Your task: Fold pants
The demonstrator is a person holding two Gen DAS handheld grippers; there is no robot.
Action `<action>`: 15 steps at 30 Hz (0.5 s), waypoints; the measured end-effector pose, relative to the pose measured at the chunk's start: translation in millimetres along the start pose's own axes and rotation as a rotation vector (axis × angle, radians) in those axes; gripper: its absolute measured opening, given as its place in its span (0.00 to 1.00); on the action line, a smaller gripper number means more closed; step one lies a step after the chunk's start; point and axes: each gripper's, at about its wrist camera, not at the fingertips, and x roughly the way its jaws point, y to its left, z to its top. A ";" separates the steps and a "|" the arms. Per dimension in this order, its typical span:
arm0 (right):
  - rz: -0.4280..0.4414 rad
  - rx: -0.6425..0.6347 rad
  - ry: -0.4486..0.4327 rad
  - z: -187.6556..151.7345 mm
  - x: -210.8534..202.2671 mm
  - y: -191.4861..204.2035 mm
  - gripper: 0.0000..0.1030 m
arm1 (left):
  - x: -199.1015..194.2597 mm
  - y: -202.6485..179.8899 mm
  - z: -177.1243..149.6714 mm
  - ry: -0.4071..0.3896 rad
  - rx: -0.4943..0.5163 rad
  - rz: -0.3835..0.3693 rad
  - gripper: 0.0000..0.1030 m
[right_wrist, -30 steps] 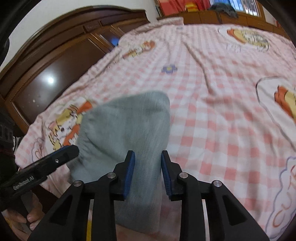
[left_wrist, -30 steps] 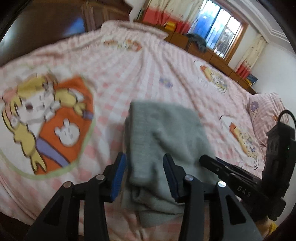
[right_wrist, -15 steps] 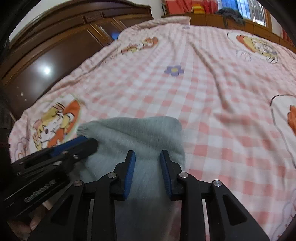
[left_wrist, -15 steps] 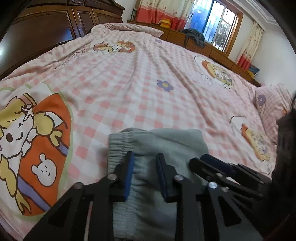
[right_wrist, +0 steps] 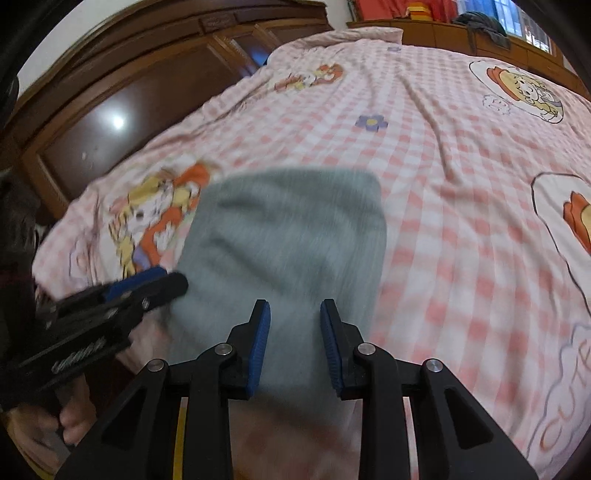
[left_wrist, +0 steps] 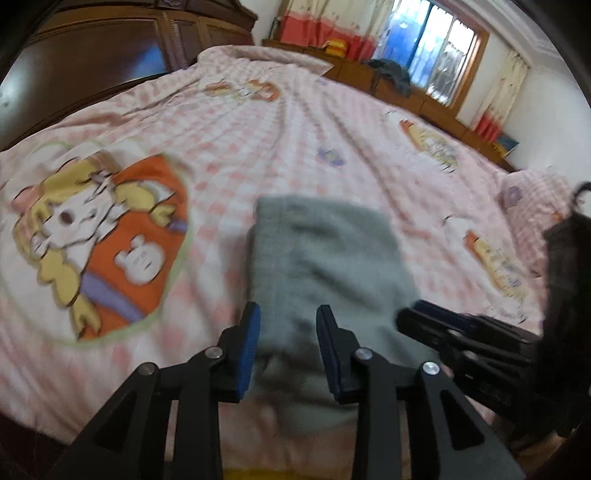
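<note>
The grey pants (left_wrist: 325, 258) lie folded into a compact rectangle on the pink checked bed sheet (left_wrist: 295, 122). They also show in the right wrist view (right_wrist: 288, 243). My left gripper (left_wrist: 288, 332) is open and empty, just above the near end of the pants. My right gripper (right_wrist: 294, 325) is open and empty, also over the near end. The right gripper shows at the lower right of the left wrist view (left_wrist: 443, 325). The left gripper shows at the left of the right wrist view (right_wrist: 147, 284). Both frames are motion-blurred.
A dark wooden wardrobe (right_wrist: 122, 103) stands along the bed's left side. A window with curtains (left_wrist: 436, 26) and a wooden ledge with clothes (left_wrist: 391, 74) are at the far end. A pillow (left_wrist: 535, 206) lies at the right.
Both grippers have opened wider and drawn back and up from the pants. The folded pants now lie flat on the sheet, farther ahead of the fingers.
</note>
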 end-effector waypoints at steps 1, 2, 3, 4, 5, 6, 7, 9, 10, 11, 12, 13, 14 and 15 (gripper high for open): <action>-0.011 -0.007 0.003 -5.4 -1.4 2.4 0.29 | 2.3 1.2 -4.8 0.013 0.007 0.028 0.33; -0.020 -0.013 0.003 -9.2 -3.7 4.4 0.29 | 4.5 2.8 -8.4 0.027 0.002 0.033 0.35; -0.028 -0.017 0.002 -12.5 -7.4 5.9 0.29 | 4.1 5.2 -11.9 0.032 -0.019 0.026 0.35; -0.033 -0.019 0.001 -14.7 -12.5 8.0 0.29 | 1.2 6.5 -14.1 0.029 -0.040 0.016 0.35; -0.035 -0.019 0.003 -15.4 -15.7 8.3 0.29 | -2.8 6.5 -15.5 0.025 -0.051 0.009 0.35; -0.037 -0.019 0.009 -16.2 -19.6 9.0 0.29 | -7.4 5.1 -17.2 0.020 -0.050 0.014 0.35; -0.038 -0.017 0.013 -16.9 -22.9 8.9 0.29 | -11.4 2.6 -18.5 0.016 -0.042 0.025 0.35; -0.041 -0.009 0.017 -19.1 -28.9 7.6 0.31 | -19.7 -3.4 -20.7 0.012 -0.015 0.055 0.38; -0.042 -0.002 0.016 -20.5 -31.8 6.7 0.34 | -22.9 -6.4 -22.7 0.016 -0.003 0.067 0.40; -0.042 0.005 0.014 -22.7 -35.2 5.5 0.36 | -26.5 -9.0 -25.1 0.015 0.003 0.073 0.42; -0.043 0.009 0.010 -24.9 -38.3 4.6 0.38 | -29.6 -11.0 -27.4 0.013 0.005 0.072 0.45; -0.046 0.010 0.006 -27.5 -41.2 3.6 0.40 | -32.3 -13.2 -29.8 0.013 0.006 0.072 0.48; -0.055 0.008 0.005 -30.5 -44.0 2.9 0.40 | -34.7 -15.9 -32.8 0.020 0.006 0.073 0.54; -0.064 0.007 0.006 -32.7 -45.5 2.2 0.43 | -35.8 -18.3 -35.7 0.027 0.007 0.074 0.58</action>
